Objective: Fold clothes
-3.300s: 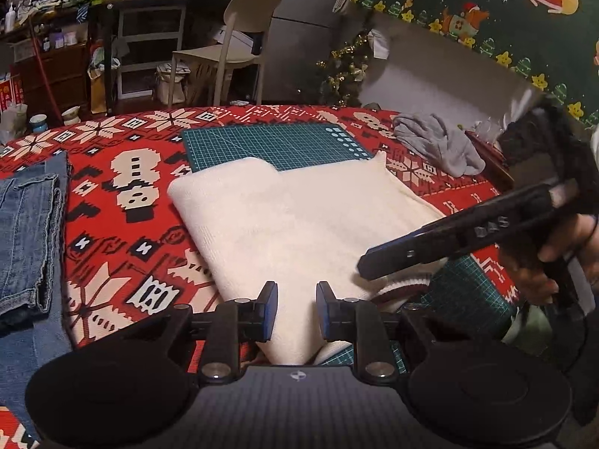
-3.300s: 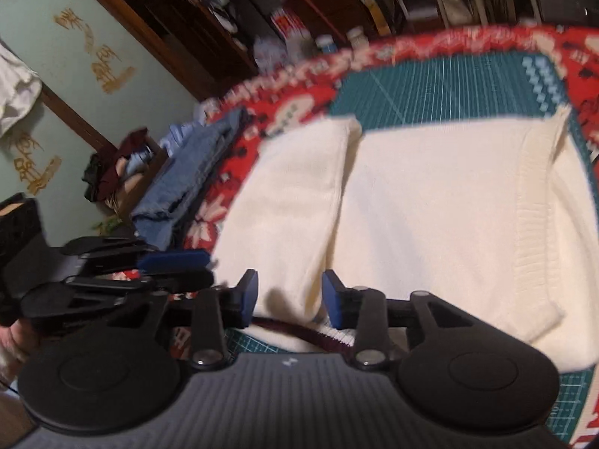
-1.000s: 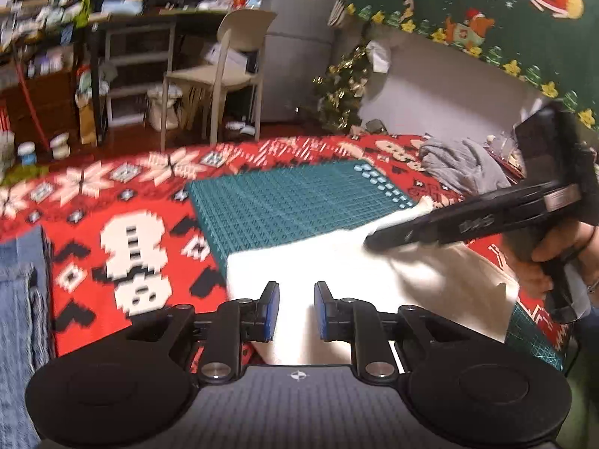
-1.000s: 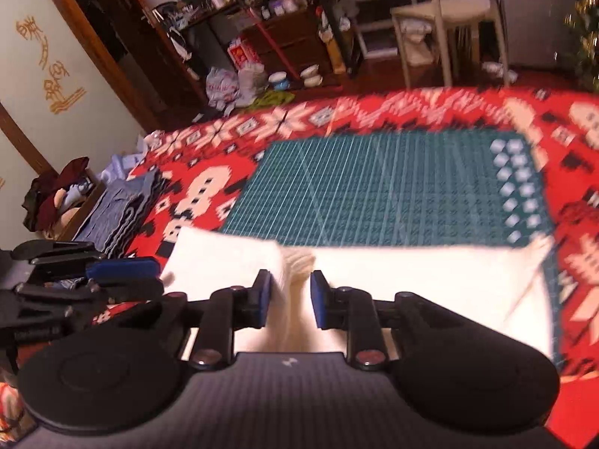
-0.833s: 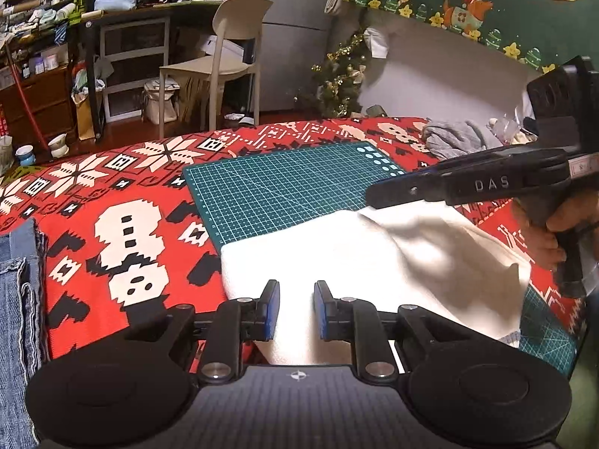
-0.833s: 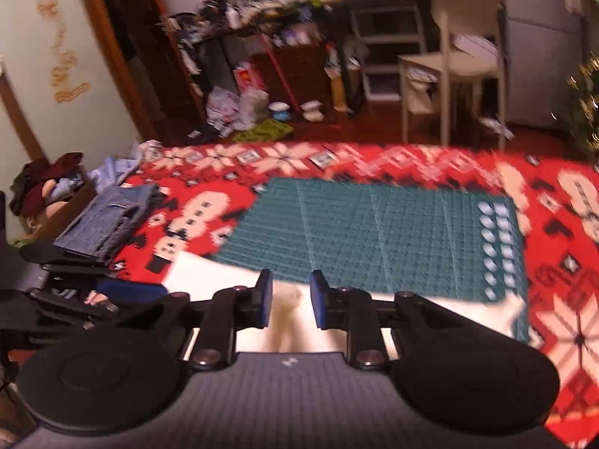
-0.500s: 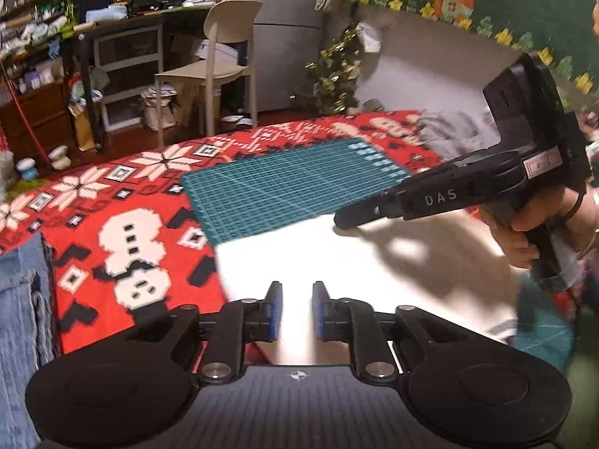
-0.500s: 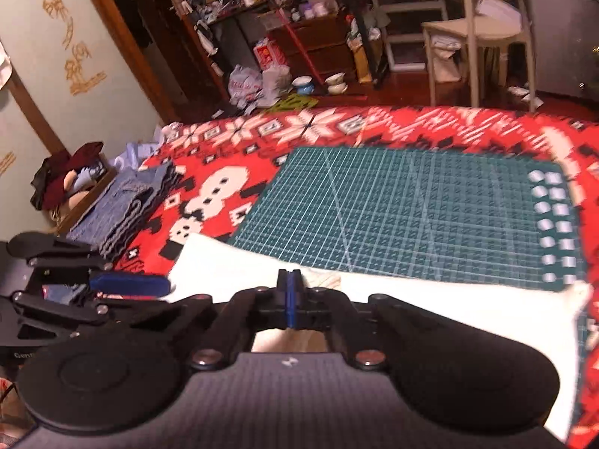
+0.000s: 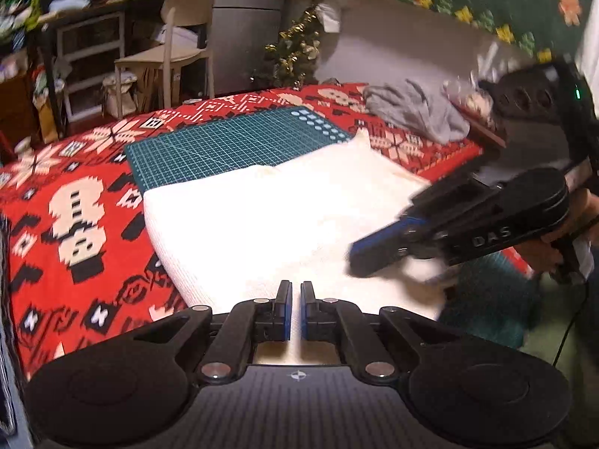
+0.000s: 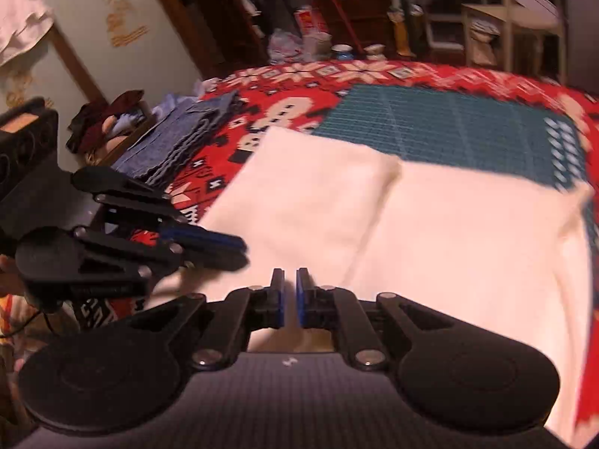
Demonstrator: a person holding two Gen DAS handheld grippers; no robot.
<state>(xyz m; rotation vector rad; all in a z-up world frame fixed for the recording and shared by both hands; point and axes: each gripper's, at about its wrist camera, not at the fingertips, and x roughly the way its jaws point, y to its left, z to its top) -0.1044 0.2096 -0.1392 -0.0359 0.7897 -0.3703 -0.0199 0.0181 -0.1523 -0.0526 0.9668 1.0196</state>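
I am holding both hand-held grippers, left hand-held gripper (image 9: 295, 308) and right hand-held gripper (image 10: 290, 297), nearly closed and empty, at the near edge of the cream sweater (image 9: 269, 217), which is stretching sideways.

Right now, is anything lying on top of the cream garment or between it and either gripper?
Nothing visible. The cream garment lies bare on the green cutting mat, with the left gripper and right gripper right at its near edge. The folded jeans and grey cloth sit off to the sides.
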